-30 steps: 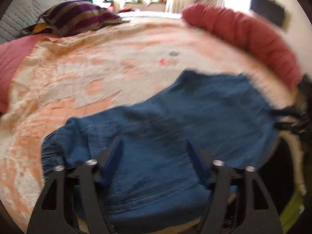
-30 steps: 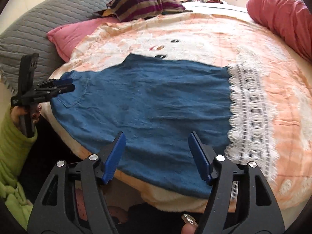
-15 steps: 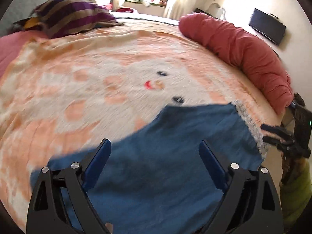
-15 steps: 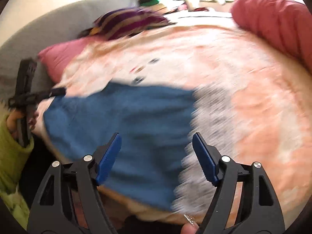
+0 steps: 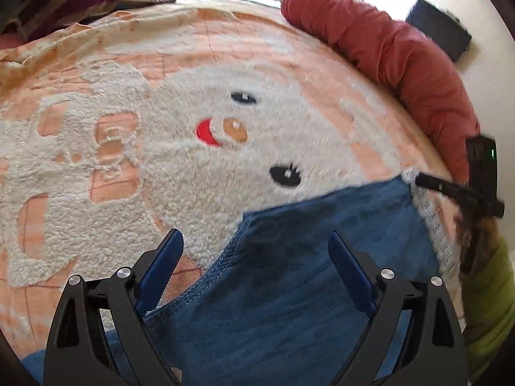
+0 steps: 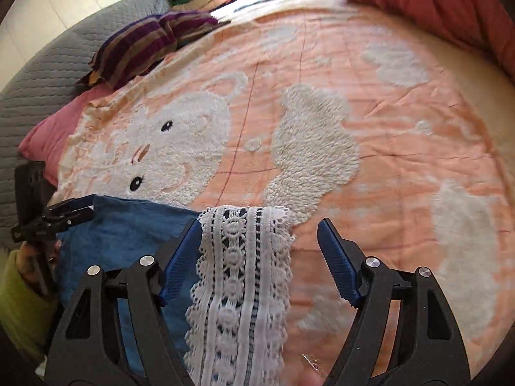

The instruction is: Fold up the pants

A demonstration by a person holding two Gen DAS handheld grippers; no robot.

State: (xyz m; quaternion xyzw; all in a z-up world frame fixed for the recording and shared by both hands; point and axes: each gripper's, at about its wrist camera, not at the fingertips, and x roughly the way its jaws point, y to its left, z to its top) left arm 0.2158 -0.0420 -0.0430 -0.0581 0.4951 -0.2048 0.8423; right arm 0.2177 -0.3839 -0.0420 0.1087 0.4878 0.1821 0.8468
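blue denim pants (image 5: 309,289) with a white lace hem (image 6: 241,286) lie flat at the near edge of your bed, on the peach blanket with fluffy white bear patches (image 5: 225,74).

your left wrist view shows the stitched denim edge running under your left gripper (image 5: 257,251); its blue-padded jaws stand wide apart, released, above the cloth and the blanket, pressing nothing. off to the right there, your right gripper (image 5: 450,189) hovers by the lace corner, beside your lime-green sleeve (image 5: 489,302).

only the right wrist view shows the lace clearly: a band of openwork rings and stripes with a scalloped edge, lying between the right gripper's (image 6: 257,247) jaws, which are closing but not yet pinching it; one pad sits just beside the lace. that view also takes in the grey quilted headboard (image 6: 42,80), the purple-and-tan striped pillow (image 6: 141,41) and a pink pillow (image 6: 51,128). a plump red rolled duvet (image 5: 402,61) borders the far side.
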